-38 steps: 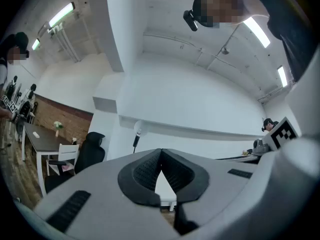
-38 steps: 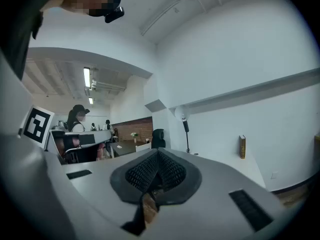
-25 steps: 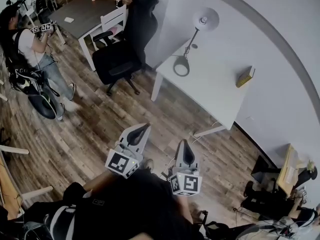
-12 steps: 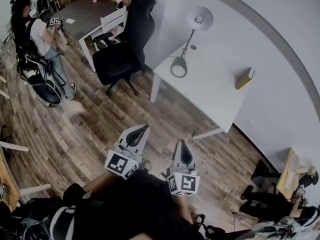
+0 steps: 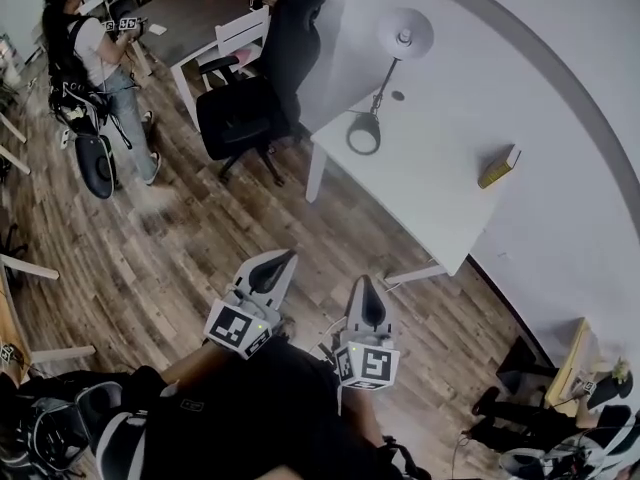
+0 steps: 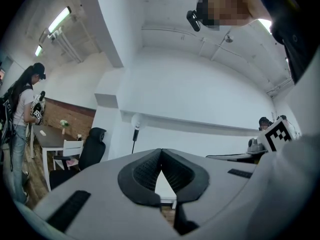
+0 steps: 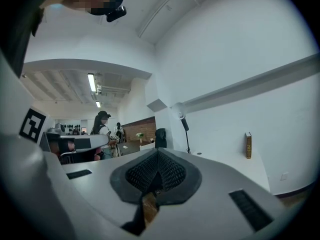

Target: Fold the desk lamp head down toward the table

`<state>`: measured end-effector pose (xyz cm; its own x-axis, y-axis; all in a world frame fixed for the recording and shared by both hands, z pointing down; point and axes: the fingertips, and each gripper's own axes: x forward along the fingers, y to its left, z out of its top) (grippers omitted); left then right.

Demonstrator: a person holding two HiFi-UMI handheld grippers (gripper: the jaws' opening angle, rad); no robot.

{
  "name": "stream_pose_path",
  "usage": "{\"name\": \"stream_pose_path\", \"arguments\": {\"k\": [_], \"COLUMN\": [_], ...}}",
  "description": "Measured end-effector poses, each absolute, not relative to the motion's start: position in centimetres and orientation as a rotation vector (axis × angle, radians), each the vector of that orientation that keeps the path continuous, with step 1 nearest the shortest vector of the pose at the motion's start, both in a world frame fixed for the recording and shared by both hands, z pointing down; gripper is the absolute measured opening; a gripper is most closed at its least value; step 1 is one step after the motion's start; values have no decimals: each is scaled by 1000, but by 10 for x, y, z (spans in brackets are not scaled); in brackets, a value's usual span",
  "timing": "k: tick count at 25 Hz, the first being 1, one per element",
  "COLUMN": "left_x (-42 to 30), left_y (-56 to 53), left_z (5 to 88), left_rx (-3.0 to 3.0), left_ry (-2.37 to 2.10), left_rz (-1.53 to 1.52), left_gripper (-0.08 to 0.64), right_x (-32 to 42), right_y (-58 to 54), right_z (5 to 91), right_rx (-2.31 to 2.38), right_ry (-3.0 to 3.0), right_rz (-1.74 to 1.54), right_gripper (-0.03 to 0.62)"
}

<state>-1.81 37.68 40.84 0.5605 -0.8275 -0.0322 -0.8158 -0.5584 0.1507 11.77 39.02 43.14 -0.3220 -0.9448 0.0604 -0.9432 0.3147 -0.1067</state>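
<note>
The lamp point(image 5: 381, 86) stands near the left corner of the white worktop point(image 5: 440, 183), upper middle of the head view and well apart from both grippers, so the step in hand looks like the approach. It would go best to come in level, open one gripper short of the head point(image 5: 405, 36), and push it down gently while the other steadies the ring base point(image 5: 364, 133). The head is a round pale shade, tipped up on a thin dark stem. At lower centre, the left gripper point(image 5: 275, 268) and right gripper point(image 5: 368, 303) have their jaws together, holding nothing.
</note>
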Motion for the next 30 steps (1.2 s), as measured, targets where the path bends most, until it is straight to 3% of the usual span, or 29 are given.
{"name": "stream_pose_path", "arguments": {"k": [14, 30], "left_x": [-17, -84], "left_y": [270, 82], "left_z": [422, 388], "left_rx": [2656, 2710], "left_ry": [-1347, -1224], "left_rz": [-188, -303], "left_gripper": [25, 25], "right_x": [114, 45], "right_y": [294, 120], "right_z": [446, 403], "right_rx": [-1907, -2021], "right_ry": [2540, 2478], "right_rz": [-214, -148], "right_gripper": [14, 14]}}
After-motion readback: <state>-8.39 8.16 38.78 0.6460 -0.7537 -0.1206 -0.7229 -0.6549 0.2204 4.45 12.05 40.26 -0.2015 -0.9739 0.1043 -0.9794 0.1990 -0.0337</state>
